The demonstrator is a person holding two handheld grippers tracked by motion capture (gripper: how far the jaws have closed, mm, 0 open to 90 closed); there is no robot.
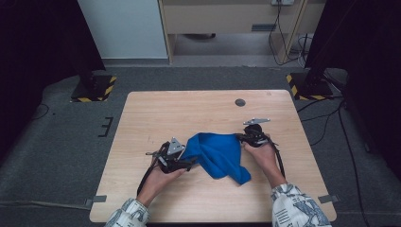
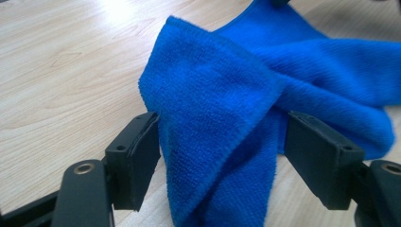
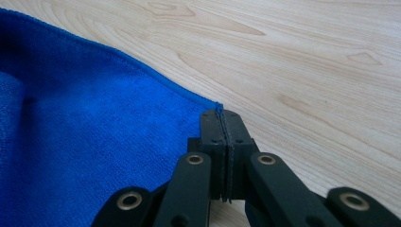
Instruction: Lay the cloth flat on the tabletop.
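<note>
A blue microfibre cloth lies crumpled and partly folded in the middle of the wooden table. My left gripper sits at the cloth's left edge. Its jaws stand apart in the left gripper view, and a folded flap of the blue cloth lies between them without being pinched. My right gripper is at the cloth's right corner. Its jaws are pressed together on the hem corner of the blue cloth, with the gripper low over the wood.
A small dark round grommet sits in the tabletop near the far edge. Two black stand bases with yellow-black tape flank the table's far corners on grey carpet. Cables trail on the floor at the right.
</note>
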